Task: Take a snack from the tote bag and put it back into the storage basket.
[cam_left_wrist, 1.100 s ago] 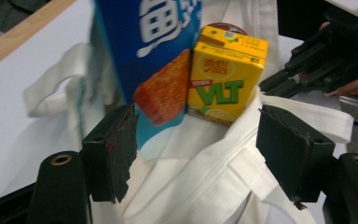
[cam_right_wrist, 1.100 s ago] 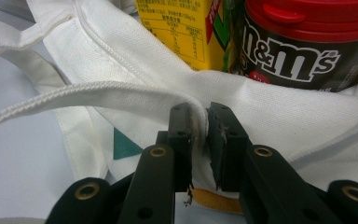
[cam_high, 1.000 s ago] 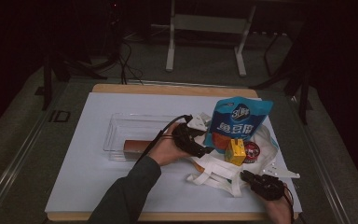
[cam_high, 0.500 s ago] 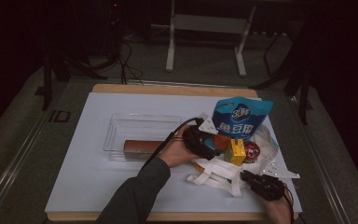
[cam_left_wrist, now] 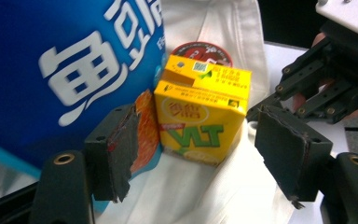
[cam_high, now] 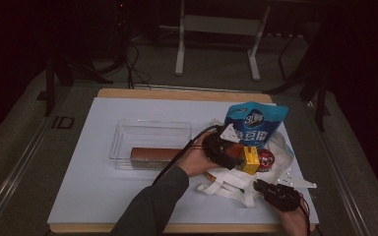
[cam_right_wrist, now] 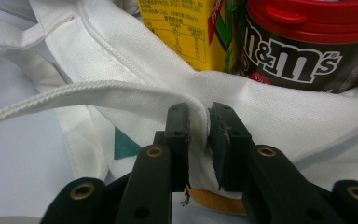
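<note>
White table (cam_high: 98,196): left gripper (cam_left_wrist: 193,154) open, facing yellow carton (cam_left_wrist: 200,119)

Table (cam_high: 103,196) (bag (cam_high: 280,152), clear tray (cam_high: 123,142))

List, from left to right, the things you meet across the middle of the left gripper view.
Blue snack bag → yellow drink carton → white cloth bag → the other hand-held gripper.

A clear plastic tray (cam_high: 150,135) sits left of centre on the white desk (cam_high: 93,182), holding 1 brown rectangular bar (cam_high: 152,155) along its near wall. A wooden edge (cam_high: 177,94) borders the desk's far side. Beyond, a pale metal stand (cam_high: 216,24) and dark cables (cam_high: 133,64) rest on the grey floor.
</note>
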`<control>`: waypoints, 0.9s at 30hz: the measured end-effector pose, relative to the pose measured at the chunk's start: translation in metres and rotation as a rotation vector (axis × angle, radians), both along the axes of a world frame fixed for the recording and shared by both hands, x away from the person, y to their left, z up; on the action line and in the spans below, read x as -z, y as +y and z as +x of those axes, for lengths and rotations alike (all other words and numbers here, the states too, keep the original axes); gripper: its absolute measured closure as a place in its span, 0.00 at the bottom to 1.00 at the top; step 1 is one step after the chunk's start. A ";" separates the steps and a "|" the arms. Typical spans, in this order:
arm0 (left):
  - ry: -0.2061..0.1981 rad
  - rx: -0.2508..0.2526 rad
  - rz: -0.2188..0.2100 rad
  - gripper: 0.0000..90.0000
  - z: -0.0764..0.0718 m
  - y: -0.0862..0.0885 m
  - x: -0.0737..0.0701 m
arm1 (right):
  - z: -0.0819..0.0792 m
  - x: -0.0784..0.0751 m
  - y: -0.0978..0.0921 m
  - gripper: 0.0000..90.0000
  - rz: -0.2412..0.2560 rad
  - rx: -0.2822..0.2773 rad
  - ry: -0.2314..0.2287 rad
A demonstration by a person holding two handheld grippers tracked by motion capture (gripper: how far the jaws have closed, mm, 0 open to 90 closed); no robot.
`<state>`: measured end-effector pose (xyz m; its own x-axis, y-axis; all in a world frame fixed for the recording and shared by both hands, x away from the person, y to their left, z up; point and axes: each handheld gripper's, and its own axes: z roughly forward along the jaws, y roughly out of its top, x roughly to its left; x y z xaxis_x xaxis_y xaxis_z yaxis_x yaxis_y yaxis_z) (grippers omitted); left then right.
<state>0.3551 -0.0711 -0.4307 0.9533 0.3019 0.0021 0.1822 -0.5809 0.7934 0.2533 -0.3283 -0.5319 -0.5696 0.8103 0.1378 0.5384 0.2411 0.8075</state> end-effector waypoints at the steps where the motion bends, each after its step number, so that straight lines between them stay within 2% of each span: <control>1: -0.002 0.004 -0.001 0.33 0.000 -0.002 0.000 | 0.000 0.000 0.000 0.86 0.000 0.000 0.000; 11: 0.029 0.007 0.007 0.30 0.009 -0.013 0.011 | 0.000 0.000 0.000 0.85 0.003 -0.001 0.003; 22: 0.074 0.049 0.026 0.18 0.016 -0.026 0.018 | 0.000 0.000 0.000 0.85 0.004 -0.001 0.004; 27: 0.080 0.057 0.035 0.16 0.017 -0.031 0.020 | 0.000 0.000 0.000 0.85 0.005 -0.002 0.005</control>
